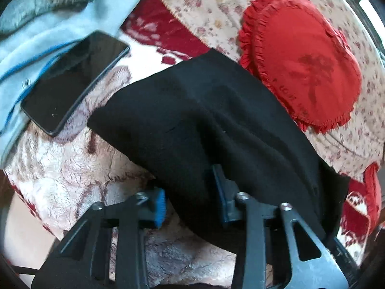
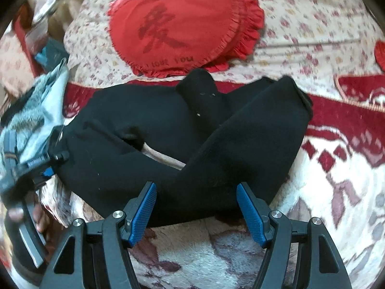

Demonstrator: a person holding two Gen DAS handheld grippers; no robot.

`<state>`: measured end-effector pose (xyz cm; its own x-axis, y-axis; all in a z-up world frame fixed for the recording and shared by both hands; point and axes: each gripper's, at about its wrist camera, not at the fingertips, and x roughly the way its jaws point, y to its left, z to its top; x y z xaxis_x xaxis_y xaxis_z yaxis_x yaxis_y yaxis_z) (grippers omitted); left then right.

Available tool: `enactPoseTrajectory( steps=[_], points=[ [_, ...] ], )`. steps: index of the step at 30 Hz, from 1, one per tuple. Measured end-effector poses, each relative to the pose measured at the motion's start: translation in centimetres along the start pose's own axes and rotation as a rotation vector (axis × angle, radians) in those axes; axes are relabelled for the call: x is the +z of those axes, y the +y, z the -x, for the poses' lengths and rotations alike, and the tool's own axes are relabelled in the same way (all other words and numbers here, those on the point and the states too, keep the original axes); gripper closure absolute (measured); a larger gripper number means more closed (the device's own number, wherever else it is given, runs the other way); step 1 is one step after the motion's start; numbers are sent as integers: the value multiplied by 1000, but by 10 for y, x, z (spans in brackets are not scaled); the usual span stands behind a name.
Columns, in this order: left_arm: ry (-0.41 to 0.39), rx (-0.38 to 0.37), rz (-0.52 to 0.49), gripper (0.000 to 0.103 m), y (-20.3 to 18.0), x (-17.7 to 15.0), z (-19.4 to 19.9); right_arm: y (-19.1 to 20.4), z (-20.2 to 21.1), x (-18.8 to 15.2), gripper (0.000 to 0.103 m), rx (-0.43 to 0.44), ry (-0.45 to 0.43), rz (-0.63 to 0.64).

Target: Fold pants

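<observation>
The black pants (image 2: 182,130) lie crumpled on the patterned blanket (image 2: 336,204) of a bed, straight ahead of both tongs; seen from the right tongs (image 2: 196,207), the garment spreads crosswise, its long axis running from the far left round to a leg end (image 2: 296,96) ahead and to the right, with one leg thrown diagonally over the other and a pale strip (image 2: 163,156) of lining or cord showing in the gap between them. The right tongs stand apart and empty, the near hem of the cloth lying just beyond their blue pads (image 2: 144,207), touching neither. The left tongs (image 1: 192,200) are at the opposite end of the pants; their pads sit close with a thick fold of black cloth (image 1: 192,125) between and draped over the right-hand finger, and they look clamped on that fold, though the fabric hides the pinch itself. So the left hand is the nearer, already at the cloth, while the right hovers just short of its edge; the next step likely needs the right to take the near hem so the legs can be pulled straight. A phone (image 1: 72,84) and a pale blue garment (image 1: 48,36) lie ahead-left of the left tongs; a red cushion (image 2: 182,29) sits beyond the pants.
</observation>
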<state>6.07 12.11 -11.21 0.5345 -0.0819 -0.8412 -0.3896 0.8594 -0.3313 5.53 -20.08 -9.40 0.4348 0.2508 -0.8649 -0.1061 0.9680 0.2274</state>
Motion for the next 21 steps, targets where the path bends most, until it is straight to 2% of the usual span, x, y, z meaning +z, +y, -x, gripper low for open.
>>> enactPoseTrajectory(
  steps=[1, 6, 10, 12, 15, 18, 21],
  points=[
    [-6, 9, -24, 84, -3, -1, 3, -1, 1, 0, 35, 6, 1, -11],
    [-29, 8, -74, 93, -5, -12, 24, -4, 10, -1, 35, 6, -15, -41],
    [-35, 3, -96, 93, -3, -30, 41, -12, 21, -1, 35, -53, -48, -48],
    [-24, 20, -108, 93, -1, -34, 38, -18, 21, 2, 35, -65, -37, -71],
    [-1, 17, -78, 93, 4, -35, 36, -25, 18, 8, 35, -47, -16, -124],
    [-30, 41, -119, 93, -4, -39, 41, -27, 15, 13, 35, 3, -4, -179],
    [-39, 58, -141, 93, -7, -42, 41, -22, 3, 22, 35, -64, 22, -179]
  ],
)
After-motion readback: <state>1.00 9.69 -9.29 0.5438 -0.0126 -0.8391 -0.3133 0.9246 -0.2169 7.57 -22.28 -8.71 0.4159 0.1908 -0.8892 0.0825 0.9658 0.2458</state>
